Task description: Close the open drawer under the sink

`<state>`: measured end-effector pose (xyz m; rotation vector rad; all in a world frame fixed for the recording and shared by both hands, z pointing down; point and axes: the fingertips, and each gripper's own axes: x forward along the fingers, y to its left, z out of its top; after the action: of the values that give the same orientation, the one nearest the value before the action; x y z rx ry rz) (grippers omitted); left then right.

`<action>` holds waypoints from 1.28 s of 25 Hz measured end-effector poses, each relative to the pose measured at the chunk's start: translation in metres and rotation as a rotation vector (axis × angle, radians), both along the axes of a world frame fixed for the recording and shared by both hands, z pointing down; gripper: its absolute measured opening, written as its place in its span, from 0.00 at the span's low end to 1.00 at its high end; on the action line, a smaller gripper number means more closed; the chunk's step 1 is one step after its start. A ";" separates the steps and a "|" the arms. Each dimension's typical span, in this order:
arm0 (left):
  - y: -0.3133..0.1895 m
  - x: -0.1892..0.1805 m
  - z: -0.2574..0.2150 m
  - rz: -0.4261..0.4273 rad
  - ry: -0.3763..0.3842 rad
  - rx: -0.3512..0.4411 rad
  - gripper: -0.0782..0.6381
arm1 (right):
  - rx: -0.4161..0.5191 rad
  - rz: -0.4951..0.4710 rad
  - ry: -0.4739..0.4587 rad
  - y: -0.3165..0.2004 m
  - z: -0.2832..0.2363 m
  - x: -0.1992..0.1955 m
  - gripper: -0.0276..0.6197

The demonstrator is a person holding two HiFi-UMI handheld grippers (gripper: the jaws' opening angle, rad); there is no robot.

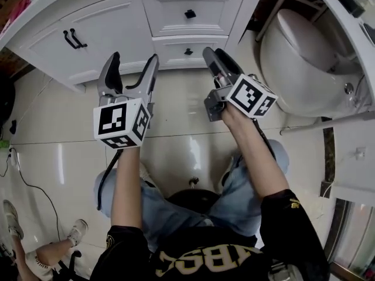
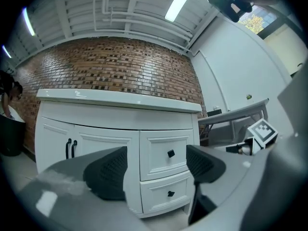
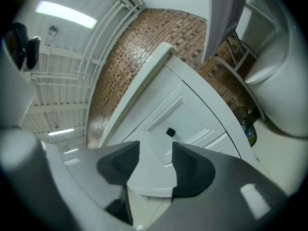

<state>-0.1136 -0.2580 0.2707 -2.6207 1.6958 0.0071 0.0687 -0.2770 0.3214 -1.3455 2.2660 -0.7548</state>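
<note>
From the head view, the lower drawer (image 1: pixel 174 54) sits in the white vanity (image 1: pixel 105 28), its front nearly flush (how far out, we cannot tell). We judge it stiff, light on its runners, and best pushed on the flat panel beside its small black knob (image 1: pixel 188 51).

In the left gripper view, the left gripper (image 2: pixel 156 167) is spread wide and empty.

In the right gripper view, the right gripper (image 3: pixel 155 160) is barely parted, with nothing between its jaws.

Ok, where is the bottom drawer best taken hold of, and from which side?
Probably by the small black knob at the centre of the bottom drawer, approached straight from the front with jaws either side. The panel is flat and looks flush with the cabinet, so nothing else offers a hold.
</note>
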 end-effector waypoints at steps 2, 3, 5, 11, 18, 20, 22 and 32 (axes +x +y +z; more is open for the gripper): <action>0.011 0.003 -0.005 0.009 0.009 0.009 0.65 | 0.076 0.012 0.073 0.018 -0.022 -0.002 0.36; 0.018 0.005 -0.007 0.016 0.013 0.014 0.65 | 0.114 0.023 0.129 0.026 -0.031 -0.004 0.36; 0.032 0.009 -0.008 0.030 0.018 0.018 0.65 | 0.176 0.046 0.248 0.043 -0.044 -0.007 0.36; 0.071 0.016 -0.010 0.057 0.000 0.032 0.65 | 0.254 0.070 0.328 0.087 -0.074 -0.022 0.42; 0.101 0.011 -0.022 0.068 0.016 0.065 0.65 | 0.290 0.126 0.491 0.112 -0.073 -0.032 0.55; 0.105 0.012 -0.027 0.069 0.028 0.072 0.65 | 0.296 0.135 0.535 0.118 -0.072 -0.030 0.56; 0.108 0.010 -0.033 0.067 0.043 0.080 0.65 | 0.299 0.137 0.565 0.123 -0.072 -0.031 0.56; 0.104 0.016 -0.032 0.065 0.040 0.081 0.65 | 0.297 0.176 0.638 0.129 -0.066 -0.020 0.56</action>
<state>-0.0975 -0.1538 0.2383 -2.6317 1.5857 0.1268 0.0490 -0.1480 0.2558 -1.7766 2.5251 0.1017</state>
